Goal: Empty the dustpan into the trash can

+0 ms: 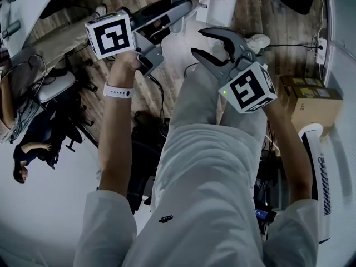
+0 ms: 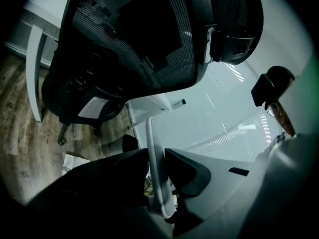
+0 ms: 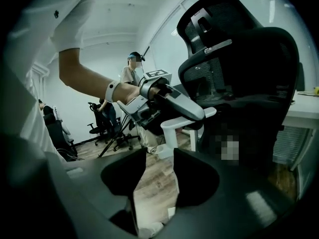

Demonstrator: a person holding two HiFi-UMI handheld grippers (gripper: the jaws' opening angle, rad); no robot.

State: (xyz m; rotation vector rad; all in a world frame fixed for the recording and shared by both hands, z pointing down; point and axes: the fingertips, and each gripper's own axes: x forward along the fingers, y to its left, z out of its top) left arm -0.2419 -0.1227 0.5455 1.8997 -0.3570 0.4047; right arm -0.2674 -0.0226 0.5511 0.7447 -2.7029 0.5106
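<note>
Left tongs were clamped on the upright white dustpan handle, at 12 o'clock from the operator, presumably to lift the pan. Right tongs, at 4 o'clock of the left, stood open and empty above the floor. Trash can not identified.

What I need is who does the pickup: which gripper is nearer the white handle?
Left. The left gripper has its jaws closed on the white handle. The right gripper is apart from it, open and empty, facing it.
</note>
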